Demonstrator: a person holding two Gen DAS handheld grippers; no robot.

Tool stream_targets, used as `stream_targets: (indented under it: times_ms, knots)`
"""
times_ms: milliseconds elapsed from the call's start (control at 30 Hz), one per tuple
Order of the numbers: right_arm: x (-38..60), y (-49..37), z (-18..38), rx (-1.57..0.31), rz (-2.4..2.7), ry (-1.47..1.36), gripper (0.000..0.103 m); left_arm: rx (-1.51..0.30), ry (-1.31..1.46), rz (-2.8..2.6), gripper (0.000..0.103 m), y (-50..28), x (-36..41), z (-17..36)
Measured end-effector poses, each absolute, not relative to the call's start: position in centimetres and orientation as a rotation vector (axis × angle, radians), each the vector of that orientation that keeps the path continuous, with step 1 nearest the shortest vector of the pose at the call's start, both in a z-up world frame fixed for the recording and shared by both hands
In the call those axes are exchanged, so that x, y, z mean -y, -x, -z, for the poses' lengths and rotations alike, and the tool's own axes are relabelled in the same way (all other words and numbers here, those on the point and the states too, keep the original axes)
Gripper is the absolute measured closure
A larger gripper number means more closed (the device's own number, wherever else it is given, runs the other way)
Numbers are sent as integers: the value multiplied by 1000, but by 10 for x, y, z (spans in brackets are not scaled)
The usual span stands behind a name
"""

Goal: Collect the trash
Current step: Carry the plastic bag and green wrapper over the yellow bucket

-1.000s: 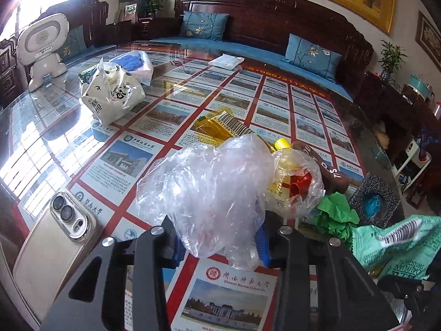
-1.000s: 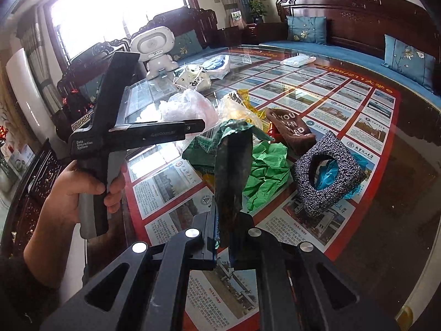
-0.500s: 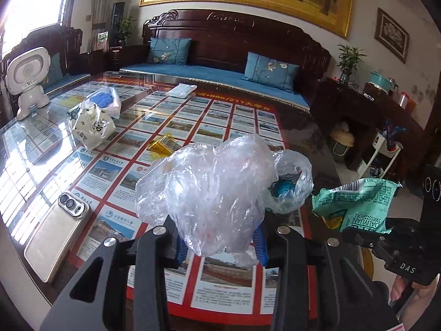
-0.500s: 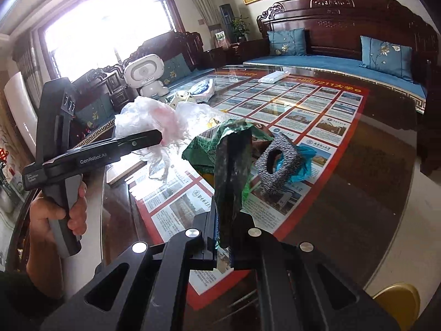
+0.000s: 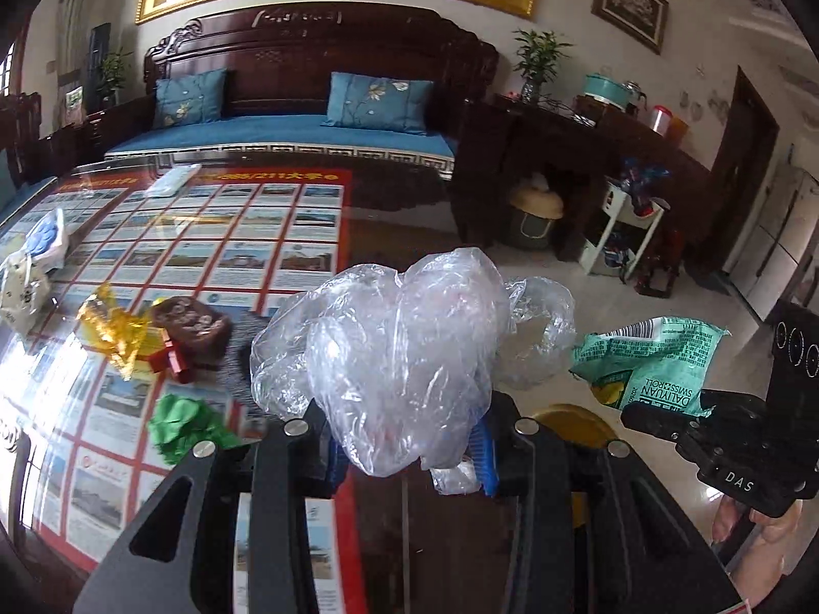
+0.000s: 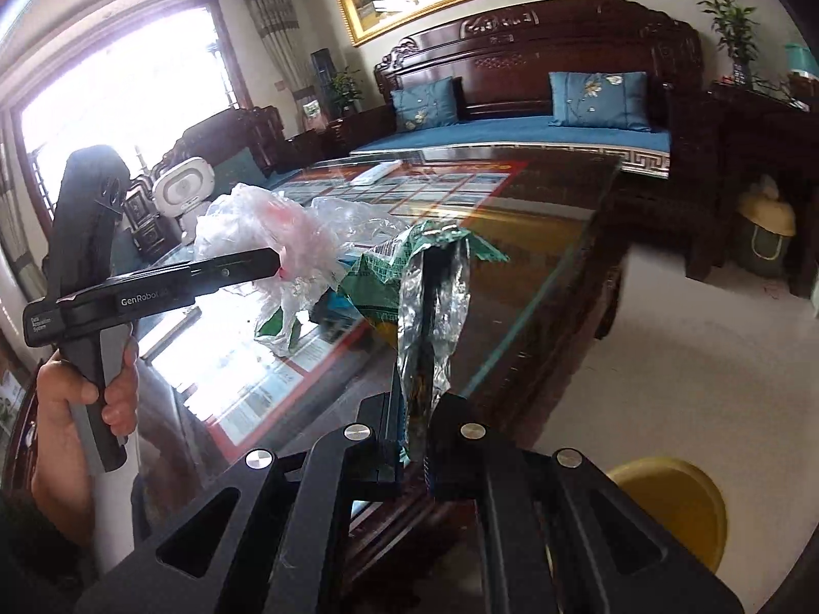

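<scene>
My left gripper (image 5: 407, 455) is shut on a crumpled clear plastic bag (image 5: 404, 353), held in the air past the table's right end. The same bag (image 6: 266, 235) shows in the right wrist view, with the left gripper (image 6: 276, 263) beside it and a hand around its handle. My right gripper (image 6: 412, 453) is shut on a green snack wrapper (image 6: 432, 307) with a silver inside; that wrapper (image 5: 660, 363) also hangs at the right of the left wrist view. Below both lies a yellow bin rim (image 6: 670, 501), also visible in the left wrist view (image 5: 568, 422).
The glass table (image 5: 409, 215) covers a red poster. On it lie a yellow wrapper (image 5: 115, 330), a brown packet (image 5: 192, 325), green paper (image 5: 179, 422) and white bags (image 5: 30, 266). A dark wooden sofa (image 6: 517, 97) stands behind; a side cabinet (image 5: 553, 153) is at right.
Both grippers have swung right with their loads, from over the table's middle to its right end. The phone and foam block have left view; the floor and yellow rim have appeared.
</scene>
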State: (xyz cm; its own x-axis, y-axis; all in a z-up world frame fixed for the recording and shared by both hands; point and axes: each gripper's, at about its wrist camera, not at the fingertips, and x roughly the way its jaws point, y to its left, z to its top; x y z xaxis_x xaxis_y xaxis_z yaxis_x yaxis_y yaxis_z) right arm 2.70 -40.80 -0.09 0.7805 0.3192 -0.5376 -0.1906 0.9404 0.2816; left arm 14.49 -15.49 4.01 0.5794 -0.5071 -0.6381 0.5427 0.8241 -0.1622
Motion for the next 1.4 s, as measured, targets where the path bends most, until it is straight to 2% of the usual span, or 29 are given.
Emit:
stream_targets:
  times_ms: [367, 667, 933, 1200, 1300, 1400]
  knots:
    - [524, 21, 56, -723, -39, -266, 97, -871, -204, 805, 65, -146, 320, 14]
    - [581, 38, 113, -867, 57, -298, 97, -988, -379, 866, 65, -139, 415, 73]
    - [602, 33, 154, -959, 61, -323, 97, -1087, -528, 853, 65, -138, 463, 130]
    - [615, 28, 183, -1024, 80, -335, 97, -1145, -616, 852, 65, -142, 494, 161]
    - [620, 27, 185, -1025, 82, -340, 97, -1162, -631, 859, 61, -139, 504, 171]
    - [622, 28, 187, -1029, 86, -341, 97, -1175, -634, 867, 53, -139, 509, 176]
